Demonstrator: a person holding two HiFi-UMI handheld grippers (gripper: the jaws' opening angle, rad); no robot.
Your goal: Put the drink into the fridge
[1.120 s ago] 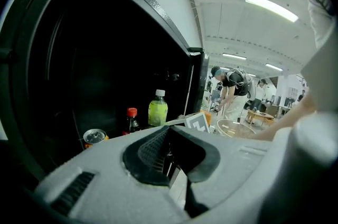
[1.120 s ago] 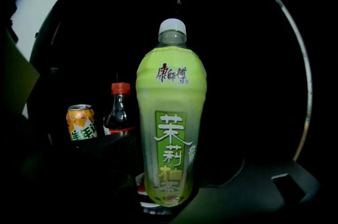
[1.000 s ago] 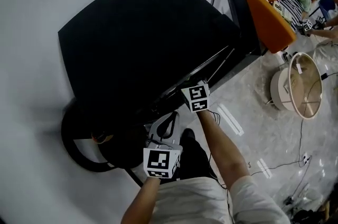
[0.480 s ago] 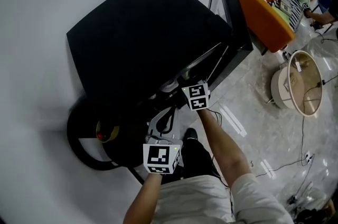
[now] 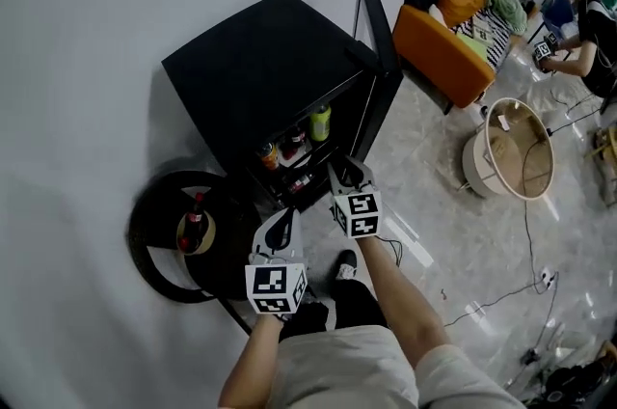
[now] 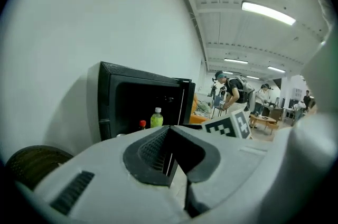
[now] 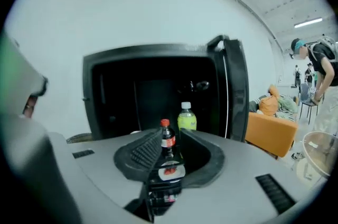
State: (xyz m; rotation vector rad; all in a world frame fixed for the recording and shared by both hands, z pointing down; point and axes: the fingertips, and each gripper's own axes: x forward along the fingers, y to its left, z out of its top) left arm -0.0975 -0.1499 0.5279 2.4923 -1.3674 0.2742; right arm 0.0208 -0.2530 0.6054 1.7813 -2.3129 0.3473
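The black fridge [image 5: 260, 69] stands with its door [image 5: 378, 31] swung open. Inside it are a green bottle [image 5: 320, 121] and dark cola bottles with red caps [image 5: 292, 143]. In the right gripper view one cola bottle [image 7: 167, 138] and the green bottle [image 7: 186, 117] show on the shelf, seen through the gap between the jaws. My right gripper [image 5: 342, 168] is a short way in front of the opening; its jaws have just been closing and nothing is between them. My left gripper [image 5: 280, 220] hangs lower left of it, jaws together and empty. Another cola bottle [image 5: 196, 224] stands on a round black table [image 5: 154, 253].
An orange sofa [image 5: 439, 50] stands right of the fridge door. A round light-coloured table [image 5: 511, 151] and cables [image 5: 525, 243] are on the floor to the right. People work at the far right [image 5: 588, 21]. A white wall runs behind the fridge.
Both grippers have drawn back from the fridge opening and risen. The head view has pulled back as well, so the bottles inside the fridge now show.
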